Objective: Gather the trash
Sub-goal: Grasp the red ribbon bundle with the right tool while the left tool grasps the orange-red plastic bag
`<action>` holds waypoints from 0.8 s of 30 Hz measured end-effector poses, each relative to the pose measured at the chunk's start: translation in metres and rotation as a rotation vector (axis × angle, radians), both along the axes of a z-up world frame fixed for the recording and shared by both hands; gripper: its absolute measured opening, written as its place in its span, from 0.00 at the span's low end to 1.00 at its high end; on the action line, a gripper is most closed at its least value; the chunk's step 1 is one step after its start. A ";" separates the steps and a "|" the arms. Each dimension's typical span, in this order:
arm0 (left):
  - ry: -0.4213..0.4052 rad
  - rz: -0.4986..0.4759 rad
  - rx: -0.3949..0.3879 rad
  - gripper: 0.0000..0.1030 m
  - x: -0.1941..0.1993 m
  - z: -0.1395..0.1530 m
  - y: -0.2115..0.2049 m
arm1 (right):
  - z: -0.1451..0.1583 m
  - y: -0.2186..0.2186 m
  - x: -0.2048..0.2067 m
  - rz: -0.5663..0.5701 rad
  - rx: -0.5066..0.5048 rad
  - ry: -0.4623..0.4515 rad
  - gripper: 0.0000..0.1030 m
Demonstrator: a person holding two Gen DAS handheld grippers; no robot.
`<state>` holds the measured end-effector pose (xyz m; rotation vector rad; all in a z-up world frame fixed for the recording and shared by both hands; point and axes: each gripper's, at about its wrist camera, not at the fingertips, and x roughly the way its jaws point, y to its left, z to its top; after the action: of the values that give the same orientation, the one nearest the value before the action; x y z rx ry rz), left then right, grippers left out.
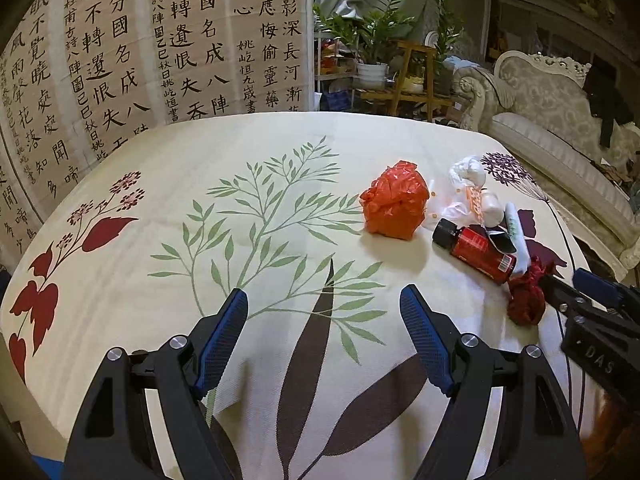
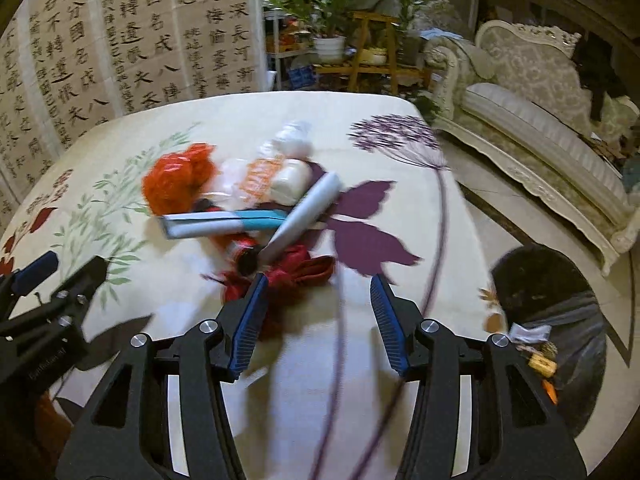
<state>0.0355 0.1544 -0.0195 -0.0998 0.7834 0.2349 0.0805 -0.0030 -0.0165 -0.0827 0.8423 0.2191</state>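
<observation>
Currently both grippers gape empty: left gripper mid-table, right gripper beside the dark red wad near the table's right edge. We judge a hasty pinch could roll the bottle off, missing the bin bag.

calligraphy screen | ornate sofa | potted plants

The beige hanging calligraphy screen is covered in black Chinese characters like 三分國名成八陣. The black gripper body at right reads "DAS", I think.
</observation>
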 end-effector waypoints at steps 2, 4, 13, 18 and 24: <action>-0.003 -0.003 -0.001 0.74 0.000 0.001 0.000 | 0.001 -0.003 0.000 -0.009 0.012 0.001 0.50; -0.005 -0.003 -0.003 0.74 0.001 0.002 0.000 | 0.004 -0.002 -0.001 -0.007 0.027 -0.003 0.50; -0.004 0.020 -0.002 0.74 -0.001 0.002 0.008 | -0.003 0.036 0.005 0.051 0.044 0.010 0.55; -0.001 0.018 -0.003 0.74 -0.002 0.001 0.010 | -0.013 0.028 0.006 0.027 0.024 0.042 0.55; 0.000 0.004 -0.001 0.74 0.001 0.000 0.005 | -0.013 -0.001 0.001 -0.021 0.003 0.049 0.55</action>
<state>0.0369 0.1593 -0.0198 -0.1023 0.7836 0.2378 0.0819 -0.0036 -0.0290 -0.0656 0.8907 0.2034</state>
